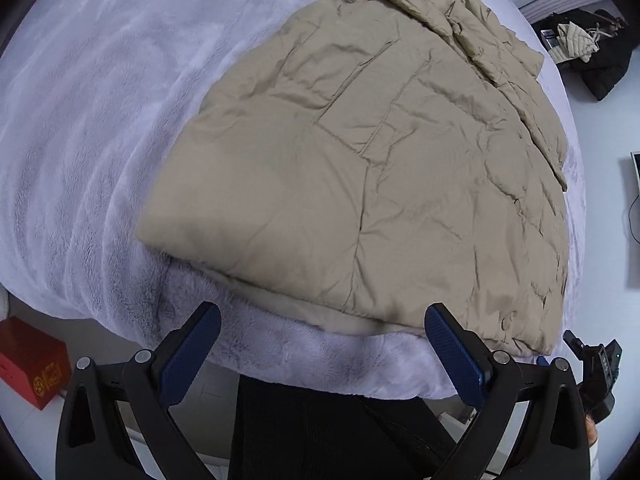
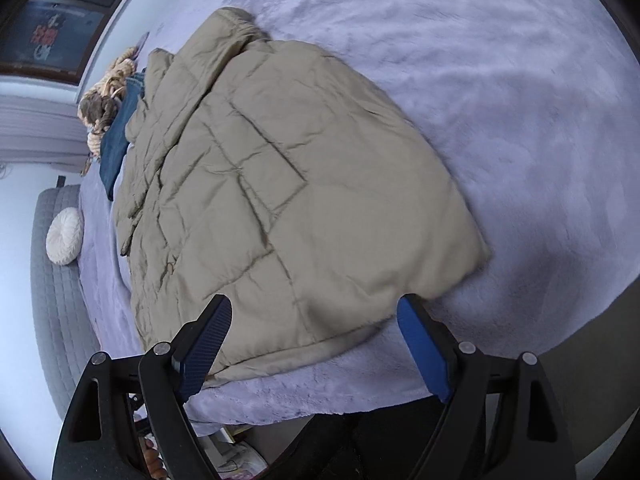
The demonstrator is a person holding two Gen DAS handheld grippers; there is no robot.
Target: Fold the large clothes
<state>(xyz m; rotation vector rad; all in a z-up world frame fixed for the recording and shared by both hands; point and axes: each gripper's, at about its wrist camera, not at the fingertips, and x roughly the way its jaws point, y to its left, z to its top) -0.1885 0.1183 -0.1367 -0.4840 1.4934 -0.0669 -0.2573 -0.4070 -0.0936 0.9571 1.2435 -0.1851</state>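
A: Where does the fold stand?

B: The tan padded jacket [image 1: 360, 152] lies flat on the bed [image 1: 100, 120], already doubled into a long slab, its hem at the near edge and the collar at the far end. I'd judge the sides are in and the lengthwise fold is what's left.

A: And the grippers?

B: Both hover just off the near edge of the bed, pointing forward at the hem. The left gripper [image 1: 322, 350] has its jaws spread wide with nothing between them. The right gripper [image 2: 314, 344] is equally wide and empty, and the jacket's near right corner sits just beyond its right finger.

A: Next move?

B: Probably each one slides onto a near corner of the hem, pinches through all the layers, then carries it toward the collar. The padding is thick and slippery, so a shallow bite may lose the lower layer.
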